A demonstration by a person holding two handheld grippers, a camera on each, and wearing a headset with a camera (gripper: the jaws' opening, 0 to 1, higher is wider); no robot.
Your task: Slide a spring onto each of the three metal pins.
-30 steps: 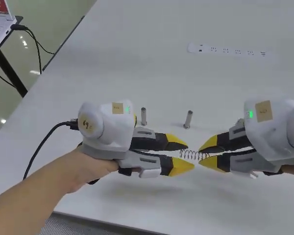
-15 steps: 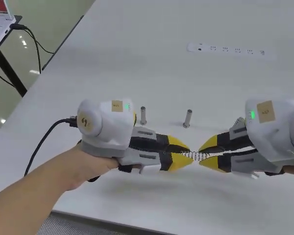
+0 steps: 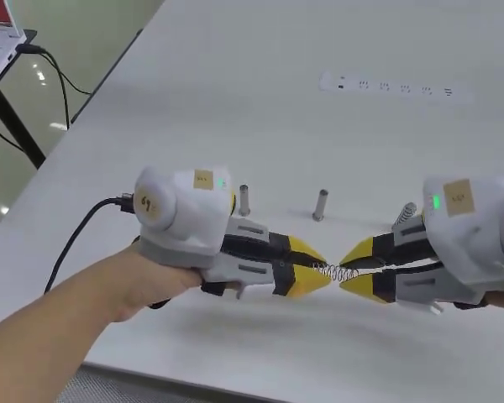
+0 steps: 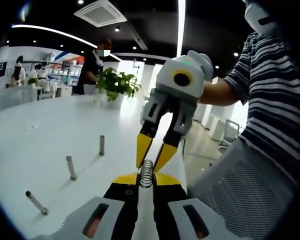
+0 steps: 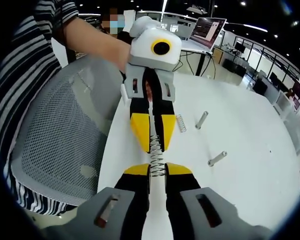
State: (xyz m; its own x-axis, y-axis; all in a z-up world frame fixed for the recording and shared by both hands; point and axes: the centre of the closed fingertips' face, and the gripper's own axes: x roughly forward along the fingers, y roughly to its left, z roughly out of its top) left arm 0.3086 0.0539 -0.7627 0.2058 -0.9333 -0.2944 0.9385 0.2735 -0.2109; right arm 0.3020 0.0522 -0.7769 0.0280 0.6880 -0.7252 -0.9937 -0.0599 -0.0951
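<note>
Pinching opposite ends of one spring (image 3: 336,270), the left gripper (image 3: 322,269) and right gripper (image 3: 348,270) hold it level above the white table (image 3: 235,101). Best now: one side lets go, the other aligns the coil's axis with a bare pin (image 3: 320,204). Beyond lies a power strip (image 3: 395,86); a potted plant (image 4: 117,82) stands across the bright room

Thin spring (image 3: 334,270) horizontal (pins (image 3: 319,204) upright)
</note>
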